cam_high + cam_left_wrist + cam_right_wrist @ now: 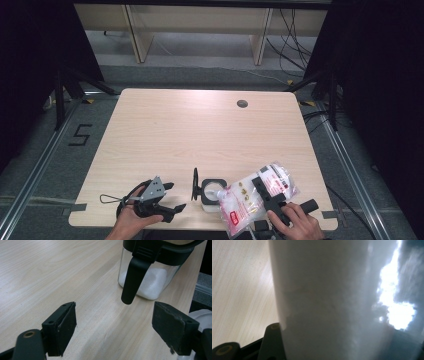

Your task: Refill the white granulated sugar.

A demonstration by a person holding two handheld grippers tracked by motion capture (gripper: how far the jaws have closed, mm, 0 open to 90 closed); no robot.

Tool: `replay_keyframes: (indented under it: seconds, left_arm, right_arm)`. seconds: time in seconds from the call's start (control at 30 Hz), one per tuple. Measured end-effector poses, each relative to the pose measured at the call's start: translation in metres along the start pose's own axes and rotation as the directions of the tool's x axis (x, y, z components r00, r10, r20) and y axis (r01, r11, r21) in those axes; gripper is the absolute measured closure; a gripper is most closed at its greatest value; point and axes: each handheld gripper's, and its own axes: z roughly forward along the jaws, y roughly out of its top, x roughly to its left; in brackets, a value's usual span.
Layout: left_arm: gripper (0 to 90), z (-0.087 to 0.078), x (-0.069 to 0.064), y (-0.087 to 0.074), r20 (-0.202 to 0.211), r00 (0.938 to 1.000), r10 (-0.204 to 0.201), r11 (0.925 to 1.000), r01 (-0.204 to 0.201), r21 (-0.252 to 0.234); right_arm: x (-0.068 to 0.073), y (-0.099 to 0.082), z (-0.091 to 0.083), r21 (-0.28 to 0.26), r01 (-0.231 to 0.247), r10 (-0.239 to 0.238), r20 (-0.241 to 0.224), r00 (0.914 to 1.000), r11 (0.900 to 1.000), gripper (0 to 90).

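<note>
A clear jar [211, 194] with white powder in the bottom stands near the table's front edge, its black lid [195, 184] flipped open to the left. Above and right of it hangs a tilted plastic bag [250, 197] of white powder with a red label, its lower end over the jar's mouth. My right gripper [267, 197] is shut on the bag, which blocks most of the right gripper view [324, 302] beside one black finger [272, 340]. My left gripper [175, 196] rests open left of the jar, aimed at the jar [150, 285], nothing between its jaws [115, 317].
The light wooden table [200, 130] has a round cable hole [242, 103] at the back right. The jar and both hands sit close to the front edge. Dark stands and cables ring the table on the floor, with a taped mark [80, 135] at the left.
</note>
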Motion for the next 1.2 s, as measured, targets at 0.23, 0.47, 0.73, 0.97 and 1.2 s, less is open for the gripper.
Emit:
replay_keyframes:
  seconds: [0.23,0.47,0.73,0.97,1.2]
  left_arm:
    - [19.3,-0.0015,0.0007,0.0004,-0.005,0.9999,0.013,0.9998,-0.013,0.018]
    - [19.3,-0.0014,0.0007,0.0003,-0.005,0.9999,0.013,0.9997,-0.013,0.020]
    - [19.3,-0.0019,0.0021,0.0005,-0.007,0.9996,0.027,0.9992,-0.026,0.031]
    - [19.3,-0.0013,0.0008,0.0005,-0.003,0.9999,0.012,0.9998,-0.012,0.016]
    - [19.3,-0.0019,0.0008,0.0006,-0.001,0.9999,0.013,0.9997,-0.013,0.019]
  right_arm:
    - [-0.0009,0.0006,0.0001,-0.011,0.008,-0.008,0.012,0.9999,0.9999,47.1]
    - [-0.0007,0.0000,-0.0008,0.000,0.000,0.000,0.010,1.0000,1.0000,47.2]
    - [-0.0012,0.0007,0.0002,-0.011,0.012,-0.011,0.014,0.9998,0.9999,47.3]
    - [-0.0006,0.0008,-0.0004,-0.014,0.003,-0.003,0.014,0.9999,0.9999,47.7]
    - [0.0015,0.0003,0.0002,-0.012,-0.017,0.017,-0.007,0.9998,0.9998,48.2]
